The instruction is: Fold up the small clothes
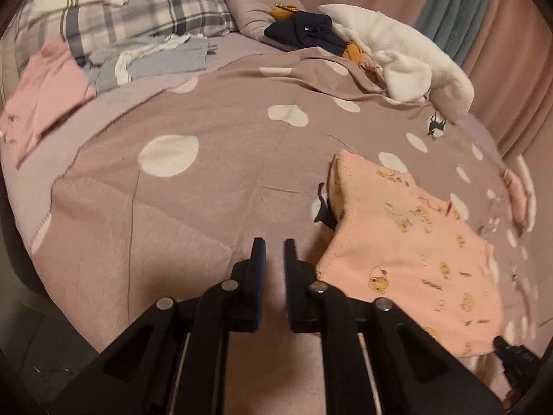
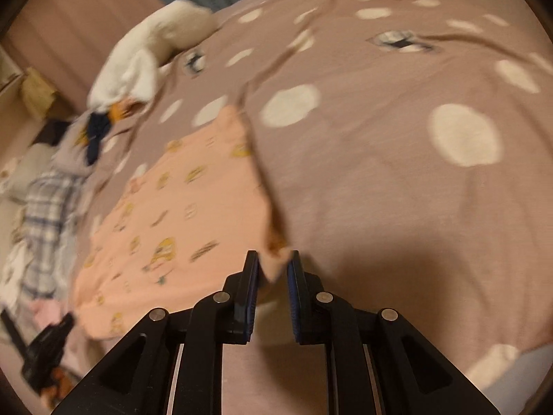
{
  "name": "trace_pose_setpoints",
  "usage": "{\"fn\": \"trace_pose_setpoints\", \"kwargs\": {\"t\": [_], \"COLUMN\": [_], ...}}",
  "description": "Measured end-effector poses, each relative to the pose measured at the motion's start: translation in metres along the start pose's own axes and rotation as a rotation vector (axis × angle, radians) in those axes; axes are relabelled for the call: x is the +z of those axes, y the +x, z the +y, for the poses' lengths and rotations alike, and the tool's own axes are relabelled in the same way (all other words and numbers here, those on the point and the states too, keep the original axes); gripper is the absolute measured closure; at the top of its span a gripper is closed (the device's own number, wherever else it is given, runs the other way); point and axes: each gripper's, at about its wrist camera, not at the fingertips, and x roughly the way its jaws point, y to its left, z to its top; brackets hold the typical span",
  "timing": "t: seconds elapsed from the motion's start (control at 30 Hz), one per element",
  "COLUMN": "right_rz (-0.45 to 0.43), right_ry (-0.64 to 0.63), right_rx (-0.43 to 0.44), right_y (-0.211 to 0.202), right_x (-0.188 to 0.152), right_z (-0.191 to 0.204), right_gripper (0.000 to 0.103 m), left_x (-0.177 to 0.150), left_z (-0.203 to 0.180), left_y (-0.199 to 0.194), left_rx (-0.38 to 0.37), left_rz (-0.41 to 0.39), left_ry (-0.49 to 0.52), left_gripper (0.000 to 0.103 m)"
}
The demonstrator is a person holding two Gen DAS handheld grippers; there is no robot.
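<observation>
A small peach garment (image 1: 408,242) printed with yellow cartoon figures lies on the mauve bedspread with white spots (image 1: 214,186). In the left wrist view it lies to the right of my left gripper (image 1: 274,242), which is slightly open, empty and just left of the garment's near edge. The right gripper's tip (image 1: 501,342) shows at the garment's near right corner. In the right wrist view the garment (image 2: 179,200) spreads to the left, and one of its corners sits between the fingers of my right gripper (image 2: 273,256), whose jaws stand apart. The left gripper (image 2: 48,349) shows at lower left.
A pink garment (image 1: 45,100) and a stack of grey folded clothes (image 1: 162,58) lie at the far left by a plaid pillow (image 1: 138,10). A white plush goose (image 1: 397,55) with a navy bow (image 1: 304,31) lies at the back. Curtains (image 1: 484,17) hang behind the bed.
</observation>
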Motion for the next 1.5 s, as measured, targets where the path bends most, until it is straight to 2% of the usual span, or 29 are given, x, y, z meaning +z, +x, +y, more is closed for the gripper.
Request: {"fn": "trace_pose_setpoints", "kwargs": {"t": [0.03, 0.1, 0.13, 0.17, 0.2, 0.23, 0.3, 0.37, 0.4, 0.43, 0.5, 0.53, 0.6, 0.67, 0.77, 0.93, 1.0, 1.1, 1.13, 1.27, 1.37, 1.5], "right_rz": [-0.022, -0.050, -0.063, -0.063, -0.056, -0.038, -0.010, 0.024, 0.042, 0.072, 0.106, 0.127, 0.156, 0.184, 0.176, 0.094, 0.081, 0.066, 0.057, 0.050, 0.048, 0.041], "right_ry": [0.010, 0.036, 0.055, 0.067, 0.074, 0.081, 0.090, 0.101, 0.107, 0.118, 0.116, 0.108, 0.105, 0.110, 0.120, 0.247, 0.279, 0.260, 0.251, 0.235, 0.213, 0.204], "right_rx": [-0.068, -0.131, -0.147, -0.143, -0.126, -0.088, -0.050, -0.020, -0.005, 0.029, 0.095, 0.143, 0.177, 0.191, 0.256, 0.446, 0.473, 0.452, 0.439, 0.370, 0.349, 0.331], "right_y": [-0.005, -0.010, -0.013, -0.015, -0.016, -0.015, -0.012, -0.007, -0.006, -0.003, 0.000, 0.004, 0.010, 0.019, 0.028, 0.048, 0.052, 0.050, 0.050, 0.056, 0.056, 0.054], "right_x": [0.000, 0.001, 0.002, 0.003, 0.003, 0.004, 0.003, 0.002, 0.001, -0.001, -0.005, -0.005, -0.008, -0.010, -0.009, -0.004, -0.002, 0.001, 0.001, 0.001, 0.002, 0.002], "right_z": [-0.002, -0.005, -0.008, -0.010, -0.011, -0.012, -0.013, -0.011, -0.010, -0.007, -0.002, 0.003, 0.008, 0.013, 0.016, 0.006, 0.004, 0.012, 0.015, 0.019, 0.019, 0.020], "right_gripper": [0.089, 0.089, 0.089, 0.089, 0.089, 0.086, 0.073, 0.040, 0.035, 0.033, 0.033, 0.032, 0.030, 0.030, 0.029, 0.029, 0.029, 0.029, 0.033, 0.063, 0.065, 0.065], "left_x": [0.000, -0.001, -0.003, -0.004, -0.005, -0.007, -0.007, -0.008, -0.008, -0.009, -0.010, -0.010, -0.011, -0.011, -0.010, -0.007, -0.005, -0.002, -0.002, 0.001, 0.001, 0.000], "left_z": [0.000, -0.003, -0.006, -0.006, -0.007, -0.006, -0.006, -0.012, -0.015, -0.019, -0.025, -0.027, -0.031, -0.034, -0.036, -0.031, -0.028, -0.023, -0.022, -0.019, -0.018, -0.017], "left_y": [0.001, 0.000, -0.001, -0.002, -0.003, -0.007, -0.009, -0.013, -0.014, -0.015, -0.018, -0.020, -0.021, -0.021, -0.018, -0.008, -0.004, -0.001, 0.000, 0.003, 0.004, 0.004], "left_rx": [-0.008, -0.001, 0.004, 0.003, -0.007, -0.026, -0.099, -0.136, -0.138, -0.135, -0.150, -0.173, -0.258, -0.314, -0.342, -0.295, -0.276, -0.262, -0.260, -0.231, -0.209, -0.219], "left_rz": [0.006, 0.008, -0.005, -0.012, -0.019, -0.022, -0.008, -0.001, -0.003, -0.007, -0.018, -0.024, -0.039, -0.027, -0.021, -0.005, -0.002, -0.001, -0.003, -0.001, 0.000, 0.011], "left_ry": [0.001, 0.032, 0.049, 0.052, 0.044, 0.032, 0.014, 0.030, 0.043, 0.058, 0.074, 0.079, 0.090, 0.095, 0.086, 0.083, 0.082, 0.084, 0.084, 0.102, 0.114, 0.130], "left_gripper": [0.088, 0.067, 0.059, 0.043, 0.035, 0.033, 0.026, 0.024, 0.022, 0.021, 0.012, 0.009, 0.000, 0.000, 0.000, 0.000, 0.000, 0.000, 0.000, 0.000, 0.000, 0.000]}}
